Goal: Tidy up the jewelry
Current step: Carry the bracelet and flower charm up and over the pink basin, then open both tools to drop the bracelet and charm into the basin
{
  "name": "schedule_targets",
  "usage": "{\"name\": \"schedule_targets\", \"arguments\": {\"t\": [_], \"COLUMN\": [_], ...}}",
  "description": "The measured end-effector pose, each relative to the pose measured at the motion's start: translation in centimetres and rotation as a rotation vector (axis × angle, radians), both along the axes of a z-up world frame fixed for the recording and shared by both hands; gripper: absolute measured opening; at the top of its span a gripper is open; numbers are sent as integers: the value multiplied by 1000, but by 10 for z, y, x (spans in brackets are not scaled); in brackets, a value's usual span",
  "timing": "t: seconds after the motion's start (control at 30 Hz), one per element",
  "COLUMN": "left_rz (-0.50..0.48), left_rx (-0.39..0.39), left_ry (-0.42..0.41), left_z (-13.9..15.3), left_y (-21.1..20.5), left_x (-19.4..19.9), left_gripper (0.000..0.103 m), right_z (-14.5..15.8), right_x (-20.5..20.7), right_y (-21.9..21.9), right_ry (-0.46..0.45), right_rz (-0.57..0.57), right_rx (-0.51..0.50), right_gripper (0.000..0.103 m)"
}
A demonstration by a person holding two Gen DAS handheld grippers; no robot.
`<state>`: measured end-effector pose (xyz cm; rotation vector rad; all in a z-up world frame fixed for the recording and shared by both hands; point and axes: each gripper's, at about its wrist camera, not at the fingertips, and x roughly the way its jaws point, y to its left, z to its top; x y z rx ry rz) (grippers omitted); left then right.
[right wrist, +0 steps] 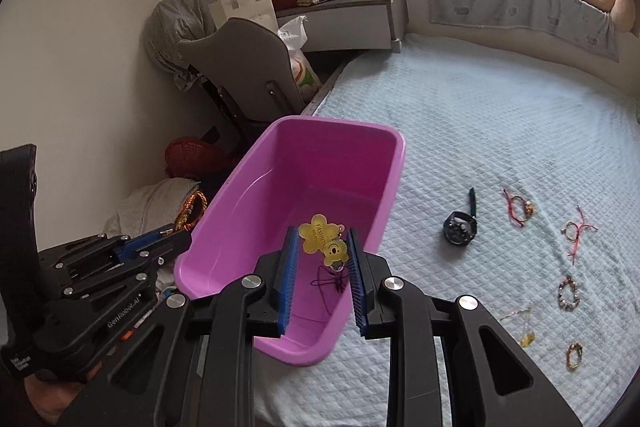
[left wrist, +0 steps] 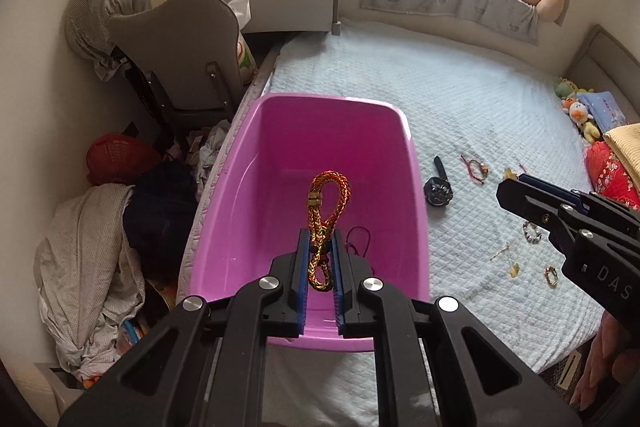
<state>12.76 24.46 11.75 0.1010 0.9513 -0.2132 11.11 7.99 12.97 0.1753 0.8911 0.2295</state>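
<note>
A pink plastic bin [left wrist: 224, 219] [right wrist: 248, 187] sits on the bed's left edge. My left gripper [left wrist: 320, 239] is shut on an orange braided bracelet [left wrist: 330, 187] and holds it over the bin. My right gripper [right wrist: 322, 239] is open above the bin, and a yellow flower-shaped tag piece [right wrist: 322, 237] lies between its fingers, touching the right one. A dark thin cord [right wrist: 330, 279] lies on the bin floor. On the bed lie a black watch [right wrist: 460, 225] [left wrist: 438, 189], red string bracelets [right wrist: 518, 207] and several beaded bracelets [right wrist: 568, 293].
The bed has a light blue quilted cover [left wrist: 460, 99]. A grey chair [left wrist: 176, 39], a red basket [left wrist: 118, 157] and clothes piles [left wrist: 88, 279] fill the floor left of the bed. Plush toys [left wrist: 576, 107] and pillows lie at the right.
</note>
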Motion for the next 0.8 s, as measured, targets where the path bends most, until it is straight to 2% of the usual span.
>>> {"name": "schedule_targets", "arguments": {"t": [0.2,0.43,0.5,0.57,0.67,0.73,0.8], "left_rz": [-22,-12,-10,-11,-7,-1,4], "left_rx": [5,-19,-16,-7,2,5,11], "left_ry": [91,149,158,151,133,127,133], "left_z": [-32,-56,-60,-61,-60,-59,-59], "left_y": [34,46,46,46,48,51,54], "left_x": [30,53,58,60,63,65,68], "left_gripper": [11,14,24,40,58,64,67], "right_z": [-20,-47,-53,-58,-60,-61,-59], "right_x": [38,70,76,80,85,87,88], "right_y": [44,63,66,66,67,67,66], "right_ry": [96,185,206,222,227,227,224], "right_rz": [8,7,7,7,1,-5,-13], "right_rx": [-22,-67,-77,-83,-105,-127,-134], "right_gripper": [23,23,23,24,24,29,42]}}
